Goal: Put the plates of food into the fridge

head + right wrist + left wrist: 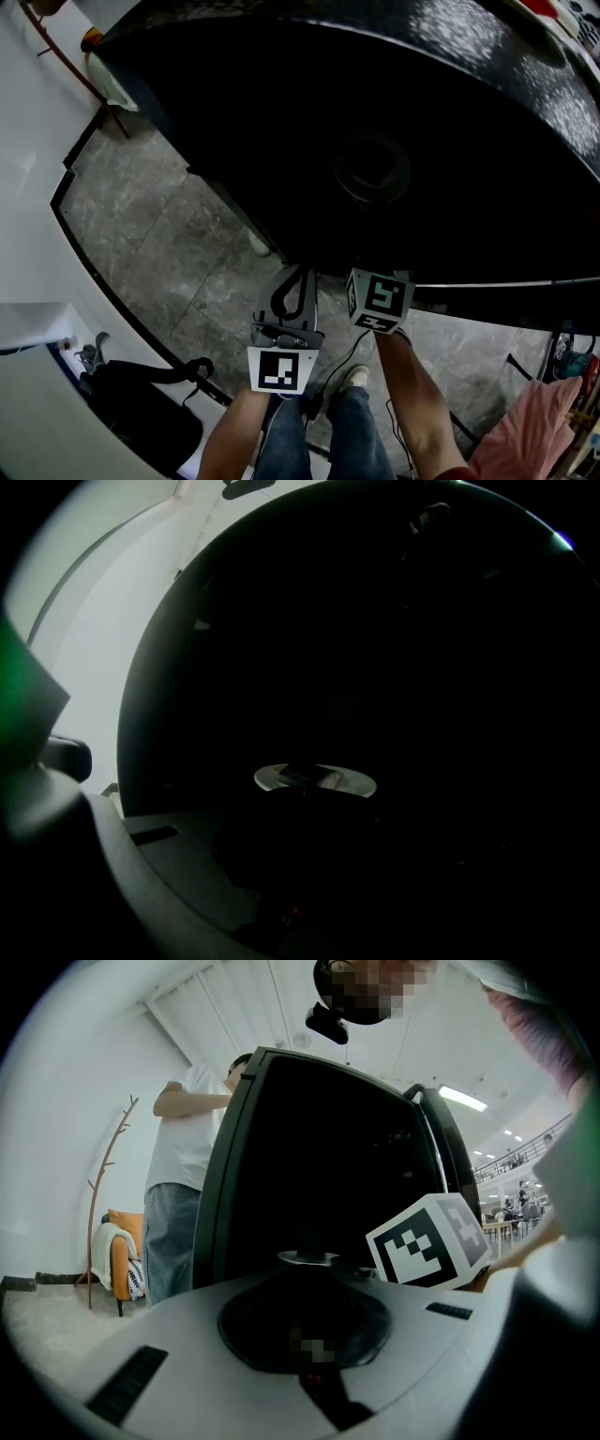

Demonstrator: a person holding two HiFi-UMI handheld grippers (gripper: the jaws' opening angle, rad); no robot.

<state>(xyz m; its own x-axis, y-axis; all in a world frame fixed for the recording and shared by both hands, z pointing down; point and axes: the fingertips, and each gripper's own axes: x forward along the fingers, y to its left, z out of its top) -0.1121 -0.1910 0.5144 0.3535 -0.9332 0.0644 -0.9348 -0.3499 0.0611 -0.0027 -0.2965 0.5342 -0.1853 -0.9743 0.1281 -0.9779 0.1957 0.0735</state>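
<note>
Fridge, black and glossy, was seen filling most of the head view, with both grippers held level against its front. Jaws of the left gripper were recorded as fully closed, pinched on the near rim of a small plate, which was held flat directly before the dark fridge front. Jaws of the right gripper were poorly lit; they appeared closed on the near edge of a white plate carrying a dark piece of food, likewise held flat just in front of the fridge. Whether the two gripper views showed one plate or two could not be settled. Marker cube of the right gripper was noted just right of the small plate, nearer the camera than the fridge. A standing person was noted at the fridge's left side, with a bare coat stand and an orange chair further left of it. Grey stone floor and a black bag were logged below the fridge in the head view.
</note>
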